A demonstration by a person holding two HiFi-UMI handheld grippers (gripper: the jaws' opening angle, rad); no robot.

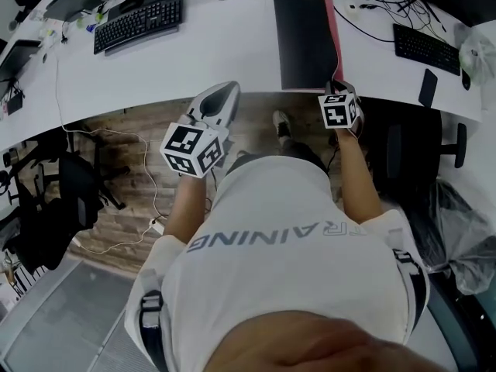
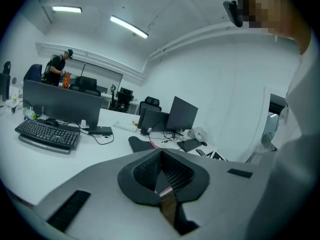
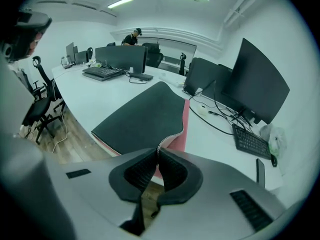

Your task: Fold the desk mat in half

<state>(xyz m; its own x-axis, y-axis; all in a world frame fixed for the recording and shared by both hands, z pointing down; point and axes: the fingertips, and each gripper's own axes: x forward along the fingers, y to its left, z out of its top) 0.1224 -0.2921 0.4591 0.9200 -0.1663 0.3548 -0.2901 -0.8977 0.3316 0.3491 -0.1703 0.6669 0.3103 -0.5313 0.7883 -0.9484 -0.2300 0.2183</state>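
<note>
The desk mat (image 1: 306,37) lies folded on the white desk (image 1: 232,45), black side up, with a pink strip of its underside showing along the right edge. In the right gripper view the mat (image 3: 140,114) fills the middle, and its near right corner curls up into my right gripper (image 3: 159,151), which is shut on that corner at the desk's front edge (image 1: 338,91). My left gripper (image 1: 222,93) hovers off the desk's front edge to the left of the mat. Its jaws (image 2: 161,151) are shut with nothing between them, and the mat (image 2: 137,143) shows small beyond them.
One black keyboard (image 1: 139,22) sits at the far left of the desk and another (image 1: 422,46) at the right, with a dark phone (image 1: 428,87) near the front edge. Cables (image 1: 372,10) run behind the mat. A black office chair (image 1: 411,153) stands at the right, over wooden floor (image 1: 132,177).
</note>
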